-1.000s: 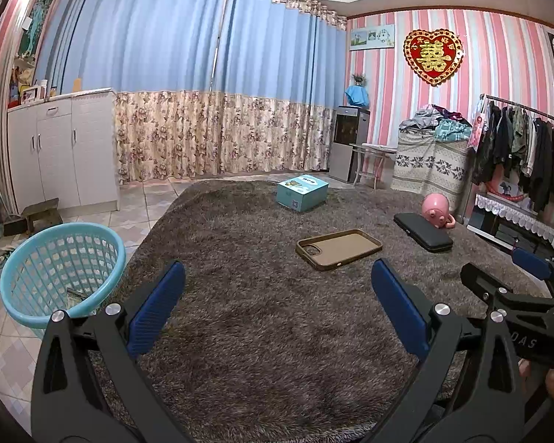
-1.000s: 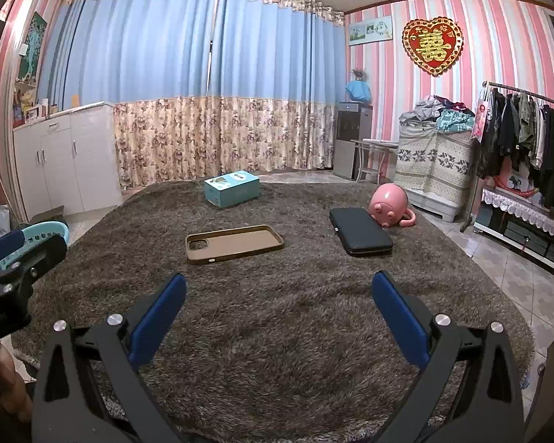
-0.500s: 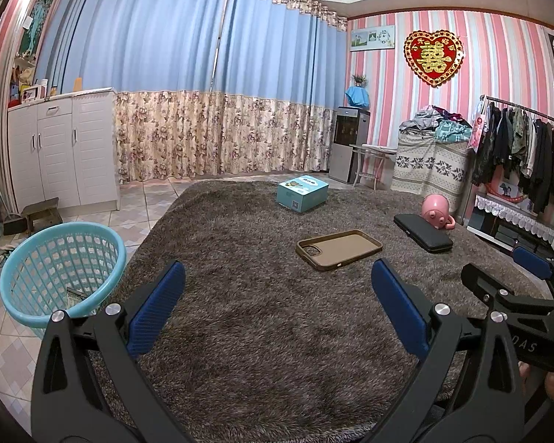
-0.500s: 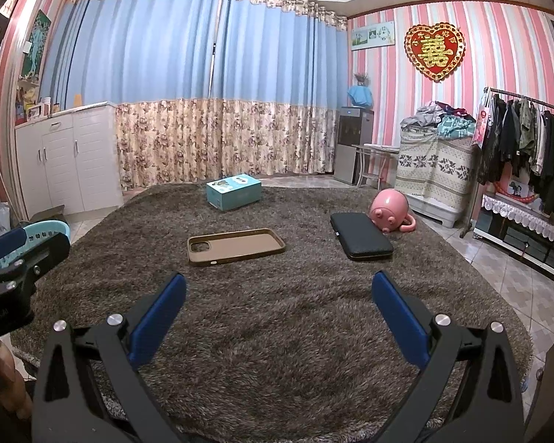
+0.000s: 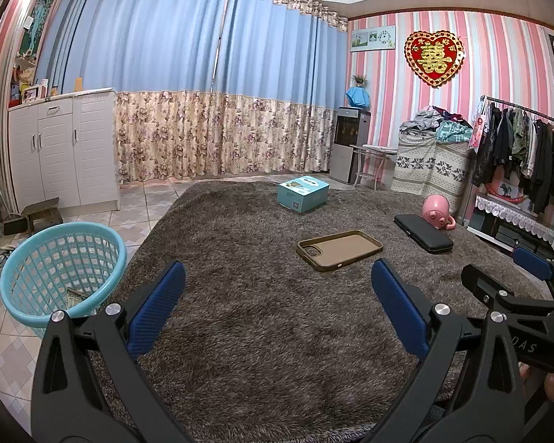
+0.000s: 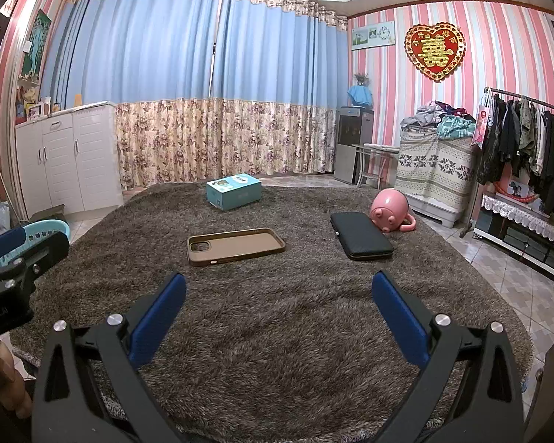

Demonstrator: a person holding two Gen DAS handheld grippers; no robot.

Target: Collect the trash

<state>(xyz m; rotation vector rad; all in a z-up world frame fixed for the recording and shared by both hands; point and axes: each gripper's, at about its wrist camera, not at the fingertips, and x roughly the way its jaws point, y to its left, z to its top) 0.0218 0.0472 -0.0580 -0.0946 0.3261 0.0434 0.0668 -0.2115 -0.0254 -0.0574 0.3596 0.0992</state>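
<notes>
Both the left gripper (image 5: 277, 306) and the right gripper (image 6: 279, 317) hover wide apart and empty over the shaggy grey-brown carpet (image 6: 277, 332). From the right gripper, the brown rubbery phone case (image 6: 235, 246) lies on the carpet at 11 o'clock, the flat black zip case (image 6: 361, 235) at 1 o'clock. The light-blue plastic lattice basket (image 5: 61, 269) stands at the left gripper's 9 o'clock on the tiled floor (image 5: 3, 339), beside the carpet edge.

We see our left gripper (image 5: 277, 299) spread wide over the rug (image 5: 262, 317), phone case (image 5: 339, 249) centre frame, basket (image 5: 61, 269) lower left.
</notes>
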